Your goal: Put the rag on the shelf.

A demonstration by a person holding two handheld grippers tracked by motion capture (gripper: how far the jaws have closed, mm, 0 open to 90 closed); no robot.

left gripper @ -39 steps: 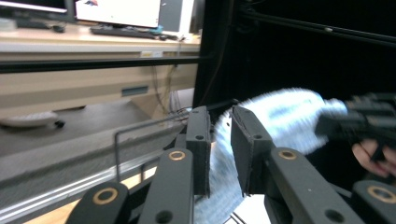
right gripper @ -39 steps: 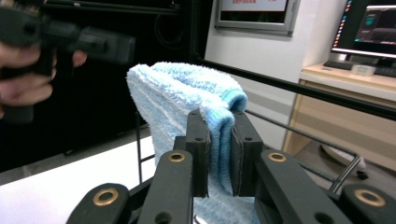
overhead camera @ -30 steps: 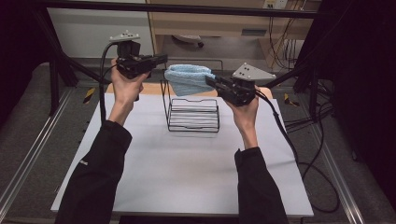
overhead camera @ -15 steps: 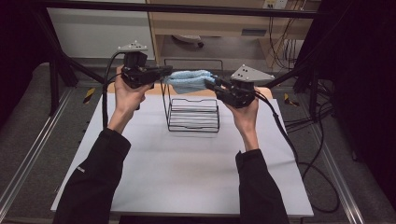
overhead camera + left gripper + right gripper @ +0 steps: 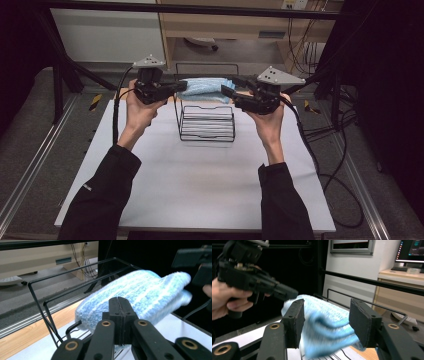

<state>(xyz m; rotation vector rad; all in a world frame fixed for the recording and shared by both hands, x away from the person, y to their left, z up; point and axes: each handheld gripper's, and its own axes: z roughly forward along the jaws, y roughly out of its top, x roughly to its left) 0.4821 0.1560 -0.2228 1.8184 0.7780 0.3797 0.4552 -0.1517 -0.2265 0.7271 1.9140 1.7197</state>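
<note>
The left gripper (image 5: 176,89) pinches the blue towel (image 5: 206,89) above the wire rack (image 5: 207,122). The right gripper (image 5: 231,90), jaws just opening, no longer grips it. The free end could sag and snag the rack's rim.

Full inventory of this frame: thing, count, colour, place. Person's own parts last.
Towel: one, light blue, folded, held above the rack between the two grippers.
Wire rack: one, black, on the table's far middle.
Table: one, white top.
Cabinet: one, light wood, beyond the table.
Cables: several, black, on the floor to the right.
Left gripper: one, black, fingers shut on the towel's left end.
Right gripper: one, black, at the towel's right end; its jaws have just been opening, and the towel lies between the fingers with a gap to the pads.
Hands: two, left hand, right hand, in black sleeves.
</note>
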